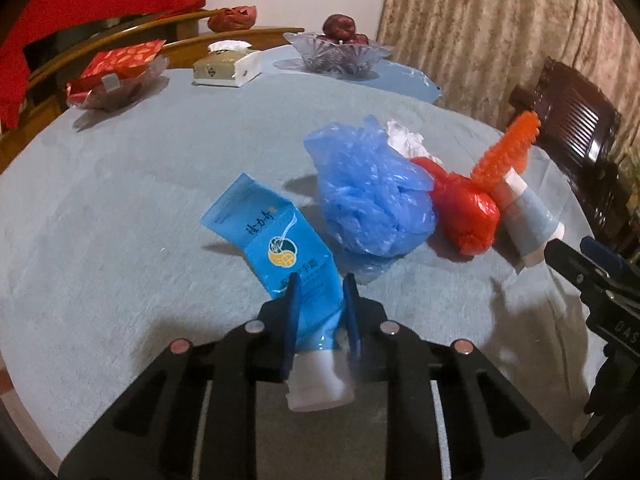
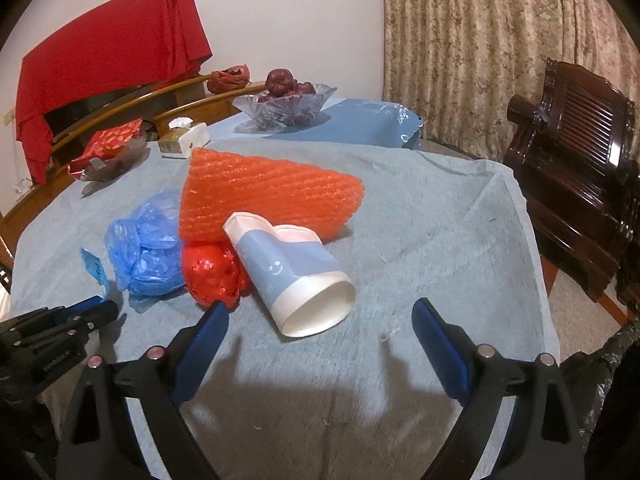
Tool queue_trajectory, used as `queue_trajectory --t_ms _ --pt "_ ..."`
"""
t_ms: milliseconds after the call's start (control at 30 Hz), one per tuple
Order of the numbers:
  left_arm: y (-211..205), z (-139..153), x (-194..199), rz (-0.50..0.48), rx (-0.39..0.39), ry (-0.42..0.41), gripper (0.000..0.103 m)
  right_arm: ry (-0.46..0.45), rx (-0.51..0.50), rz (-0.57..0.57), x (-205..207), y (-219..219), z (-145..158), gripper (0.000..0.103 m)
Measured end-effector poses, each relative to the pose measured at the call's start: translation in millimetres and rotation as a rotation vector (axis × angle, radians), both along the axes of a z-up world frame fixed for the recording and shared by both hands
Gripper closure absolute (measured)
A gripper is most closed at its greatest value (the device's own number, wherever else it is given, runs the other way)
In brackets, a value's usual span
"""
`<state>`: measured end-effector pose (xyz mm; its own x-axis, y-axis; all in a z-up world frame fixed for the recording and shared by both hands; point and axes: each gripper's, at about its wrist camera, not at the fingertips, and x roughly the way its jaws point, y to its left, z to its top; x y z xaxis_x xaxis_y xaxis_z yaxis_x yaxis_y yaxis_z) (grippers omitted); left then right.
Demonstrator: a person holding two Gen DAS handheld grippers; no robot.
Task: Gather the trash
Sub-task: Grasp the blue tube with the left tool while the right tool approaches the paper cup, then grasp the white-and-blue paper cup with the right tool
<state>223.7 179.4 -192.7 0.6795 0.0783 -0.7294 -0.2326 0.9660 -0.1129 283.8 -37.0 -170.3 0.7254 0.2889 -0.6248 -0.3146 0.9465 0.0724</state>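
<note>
Bowl [image 2: 280, 110] — red fruit [image 2: 282, 82] inside.

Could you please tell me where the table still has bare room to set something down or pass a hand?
Bare cloth lies right of the paper cup, out to the table edge, and left of the blue tube toward the red snack tray. It is crowded where blue bag, red bag and orange foam net cluster.

The red bag [image 1: 466, 210] lies half hidden behind the blue bag [image 1: 368, 196] in the left view.
</note>
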Motion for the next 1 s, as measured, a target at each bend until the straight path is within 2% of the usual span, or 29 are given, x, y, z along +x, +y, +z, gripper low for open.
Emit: queue_trajectory --t_ms 167,267,533,800,900,933,1000 --pt "15.2 -5.9 -2.8 0.058 -0.066 0.023 0.069 0.006 0.001 0.0 0.6 0.8 -1.7 0.012" --pt "20.0 -5.7 -4.6 0.071 -0.085 0.014 0.072 0.006 0.002 0.0 0.2 0.5 -2.4 0.012" --pt "14.4 -5.0 0.6 0.069 -0.037 0.03 0.072 0.005 -0.003 0.003 1.4 2.5 -3.8 0.012" --pt "10.6 -0.6 0.0 0.06 -0.016 0.009 0.081 0.007 -0.003 0.01 10.8 5.5 -4.1 0.015" --pt "9.7 1.2 1.2 0.056 -0.006 -0.004 0.086 0.027 0.001 0.034 17.8 8.6 -6.0 0.033" --pt "9.2 1.8 1.1 0.049 -0.01 -0.008 0.086 0.045 0.003 0.047 20.5 9.8 -8.1 0.044" --pt "9.8 2.1 1.5 0.046 -0.013 -0.011 0.087 0.064 0.011 0.066 22.5 10.4 -10.9 0.047"
